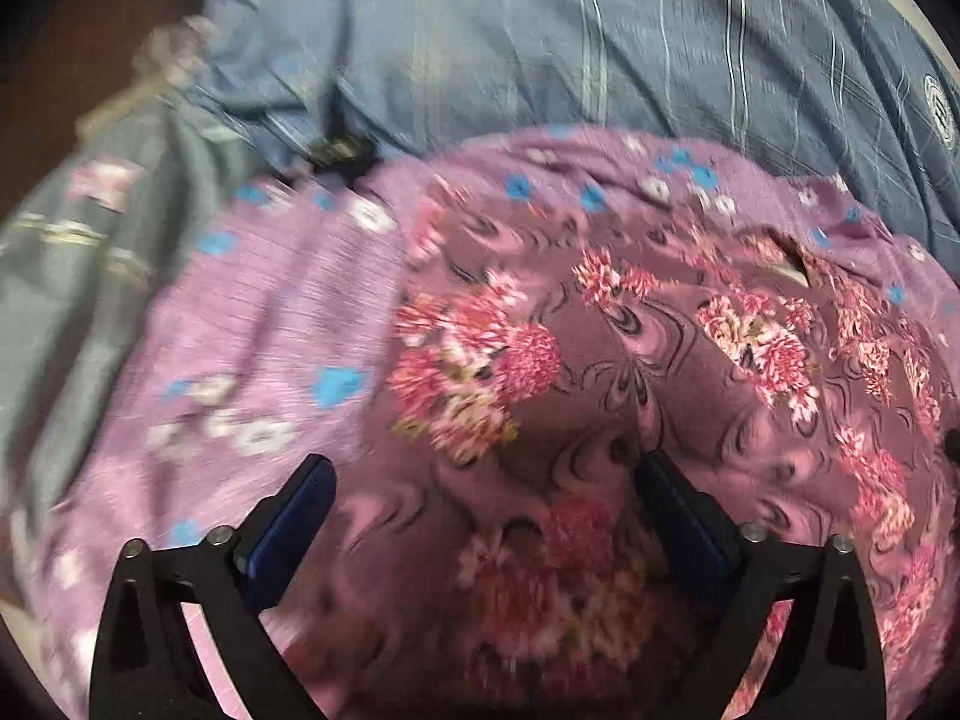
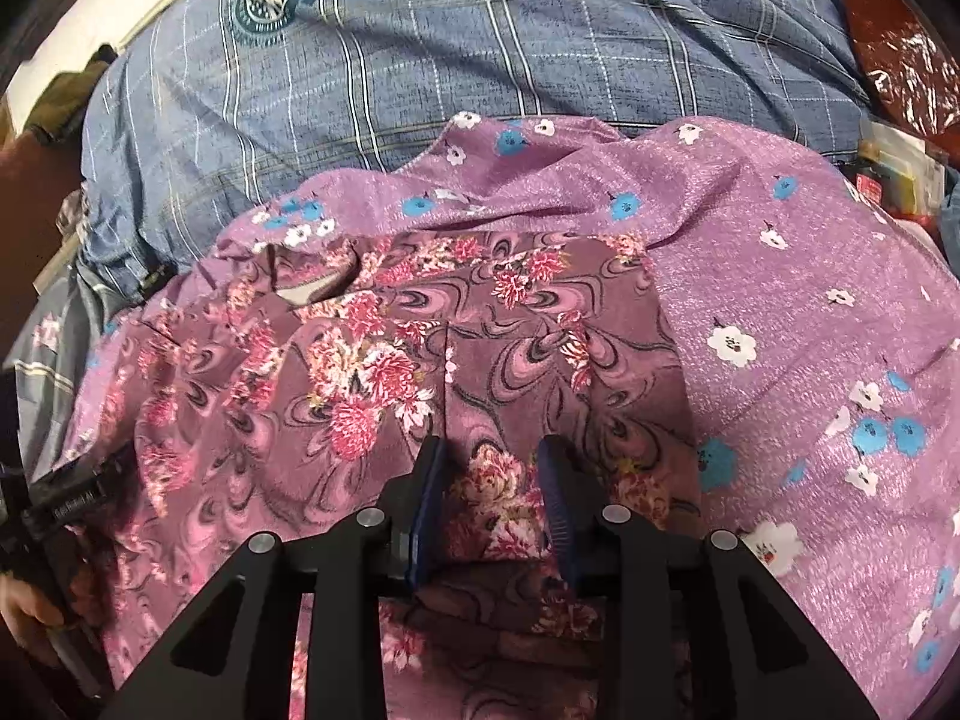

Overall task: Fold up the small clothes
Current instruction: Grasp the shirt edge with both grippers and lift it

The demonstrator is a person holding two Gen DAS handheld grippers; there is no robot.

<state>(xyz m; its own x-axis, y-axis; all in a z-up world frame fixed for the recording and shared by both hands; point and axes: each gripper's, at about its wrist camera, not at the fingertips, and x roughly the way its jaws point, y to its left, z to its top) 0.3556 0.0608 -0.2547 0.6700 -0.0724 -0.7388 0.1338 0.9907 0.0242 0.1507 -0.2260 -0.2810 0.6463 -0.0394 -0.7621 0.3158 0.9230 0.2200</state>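
Black claw (image 2: pixel 492 474), blue pads (image 2: pixel 427 516), silver screws (image 2: pixel 370 517).

Behind my work area I see a blue checked bedsheet (image 2: pixel 420 72) printed with round crests, one teal emblem (image 2: pixel 270 0) at upper left. A shiny dark red plastic bag (image 2: pixel 894 66) sits at far right, with small packaged items (image 2: pixel 894 174) just below it.

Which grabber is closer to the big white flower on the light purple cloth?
Right. The right gripper sits just left of the white flower; the left gripper is far across the dark floral garment.
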